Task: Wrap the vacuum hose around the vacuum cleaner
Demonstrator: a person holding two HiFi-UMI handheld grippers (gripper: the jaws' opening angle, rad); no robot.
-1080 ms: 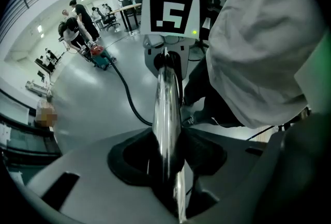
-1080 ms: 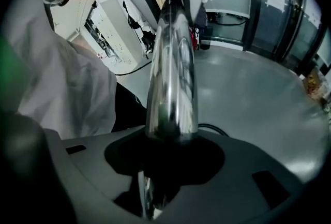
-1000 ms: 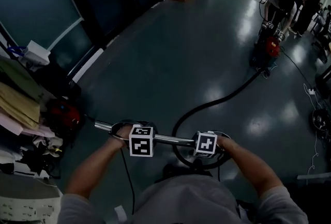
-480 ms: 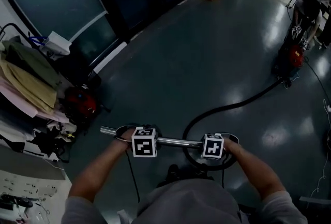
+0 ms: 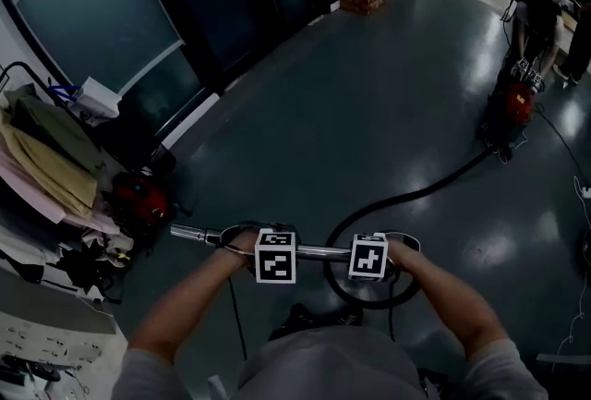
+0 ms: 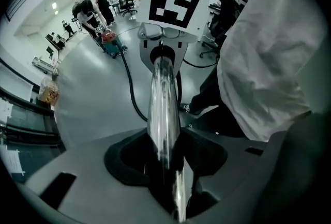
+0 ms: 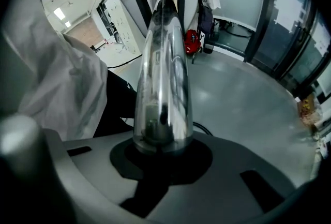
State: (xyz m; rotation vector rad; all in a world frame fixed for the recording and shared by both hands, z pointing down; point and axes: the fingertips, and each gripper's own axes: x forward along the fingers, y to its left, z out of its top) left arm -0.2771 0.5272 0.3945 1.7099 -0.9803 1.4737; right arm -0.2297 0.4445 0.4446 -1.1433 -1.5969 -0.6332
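L gripper [image 6: 165, 168] & R gripper [image 7: 163, 148], jaws just closing, both pinch the metal tube [image 5: 319, 251]; I think drag of the hose [image 5: 425, 193] from the vacuum cleaner [image 5: 515, 103] could twist it loose.

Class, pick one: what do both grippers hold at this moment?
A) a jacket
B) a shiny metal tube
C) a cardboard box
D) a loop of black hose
B: the left gripper and the right gripper, whose fingers have just been closing, each clamp the shiny metal tube.
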